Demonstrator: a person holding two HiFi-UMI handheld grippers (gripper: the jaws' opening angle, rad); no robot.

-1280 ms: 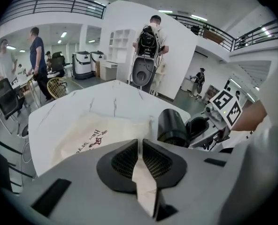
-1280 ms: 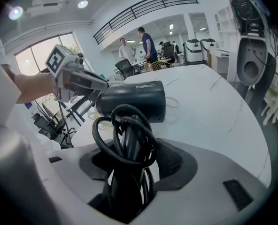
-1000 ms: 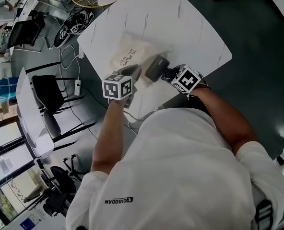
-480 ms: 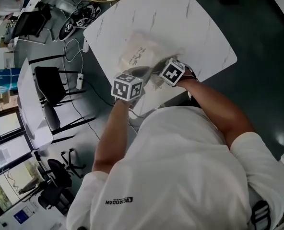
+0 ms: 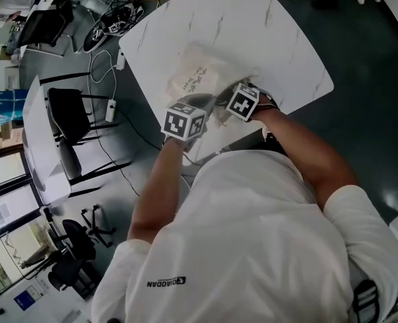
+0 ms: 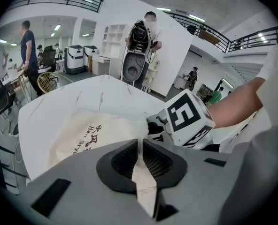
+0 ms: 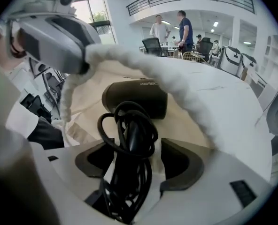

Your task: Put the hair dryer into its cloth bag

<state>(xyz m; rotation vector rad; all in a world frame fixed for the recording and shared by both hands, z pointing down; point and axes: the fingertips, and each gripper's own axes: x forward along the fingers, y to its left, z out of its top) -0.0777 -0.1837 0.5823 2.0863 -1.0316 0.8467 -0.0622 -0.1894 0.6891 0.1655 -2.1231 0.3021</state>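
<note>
Both forearms reach forward and steeply down, converging at the near edge of the table [image 5: 280, 39]. Left gripper [image 6: 140, 146] is pinched closed on the cloth bag [image 6: 89, 135] rim, holding the mouth up. Right gripper [image 7: 134, 153] jaws are opening, with the coiled cord [image 7: 129, 130] between them; the hair dryer [image 7: 136, 100] body sits just beyond, inside the bag mouth.

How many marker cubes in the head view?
2. One cube on the left gripper, shut on the cloth bag's edge; one on the right gripper, whose jaws are opening with the hair dryer cord between them. None hidden.
</note>
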